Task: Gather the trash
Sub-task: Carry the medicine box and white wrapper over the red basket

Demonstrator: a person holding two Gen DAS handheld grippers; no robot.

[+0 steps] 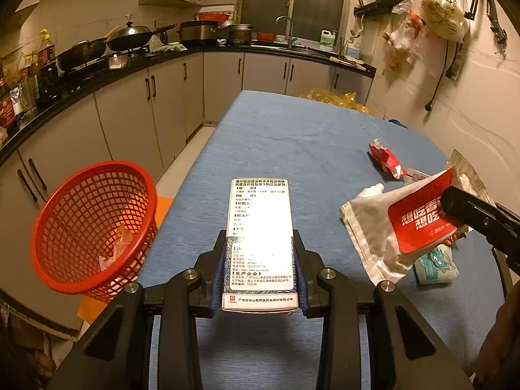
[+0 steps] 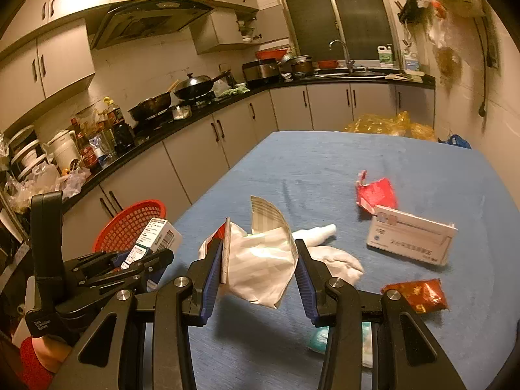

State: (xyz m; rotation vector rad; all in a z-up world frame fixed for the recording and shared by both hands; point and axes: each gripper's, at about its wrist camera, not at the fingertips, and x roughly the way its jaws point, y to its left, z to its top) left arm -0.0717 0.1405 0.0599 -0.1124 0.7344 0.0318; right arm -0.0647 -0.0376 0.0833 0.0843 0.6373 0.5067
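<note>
Trash is in both grippers, above a table covered in blue cloth. The left gripper is clamped on one white medicine box with printed text, its blue pads pressing the box's long sides. The right gripper is clamped on one crumpled silver pouch, pinched between its pads.

Only the left view shows the pouch's red printed face and the inside of the single red basket, which stands tilted just off the table's left edge with some clear wrapping in its bottom. In the right view the basket is mostly hidden behind the left gripper and its box.

Only the right view shows the following on the cloth: one white carton with its flap open, one dark red snack packet, and one crumpled white tissue just beside a white bottle.

Both views show one torn red wrapper farther out on the table. A teal-printed packet lies near the table's near edge, partly hidden under the right gripper in its own view.
</note>
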